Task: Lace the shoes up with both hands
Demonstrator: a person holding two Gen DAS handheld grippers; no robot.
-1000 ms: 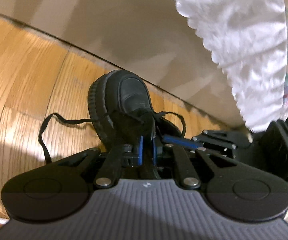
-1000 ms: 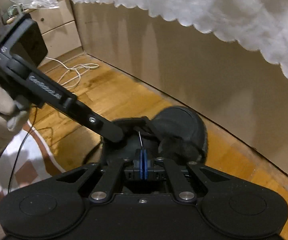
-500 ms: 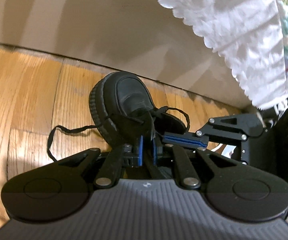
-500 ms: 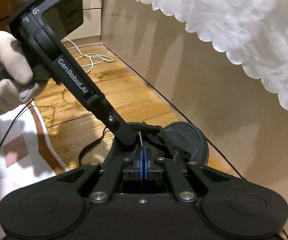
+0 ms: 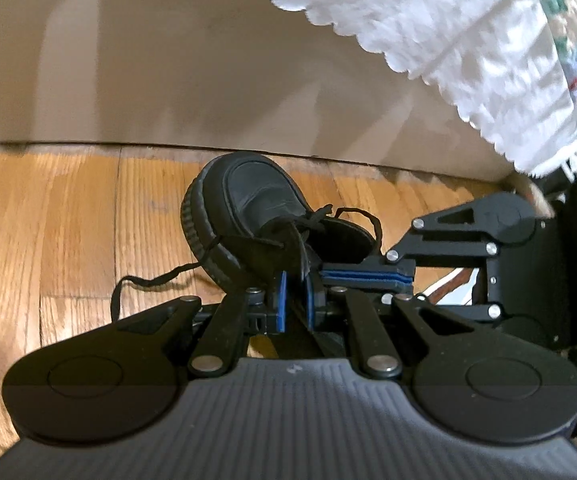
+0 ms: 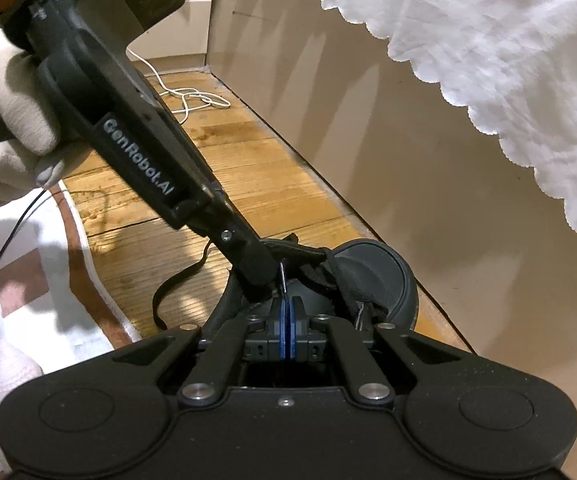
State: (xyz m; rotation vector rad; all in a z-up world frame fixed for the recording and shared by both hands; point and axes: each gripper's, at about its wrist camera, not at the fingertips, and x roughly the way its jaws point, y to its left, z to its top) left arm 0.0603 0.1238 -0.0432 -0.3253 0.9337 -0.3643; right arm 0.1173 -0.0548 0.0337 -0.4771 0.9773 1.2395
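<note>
The left gripper, lettered "GenRobot.AI", seems to pinch the black shoe's tongue, while the right gripper's fingers clamp a lace on the floor.

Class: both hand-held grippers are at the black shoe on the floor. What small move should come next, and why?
Probably draw the right hand-held gripper gently back. Its pads look closed on a thin lace tip above the shoe, so pulling would take up slack. The left hand-held gripper seems to pinch the shoe's tongue or a lace, steadying it. A loose lace end trails on the floor.
</note>
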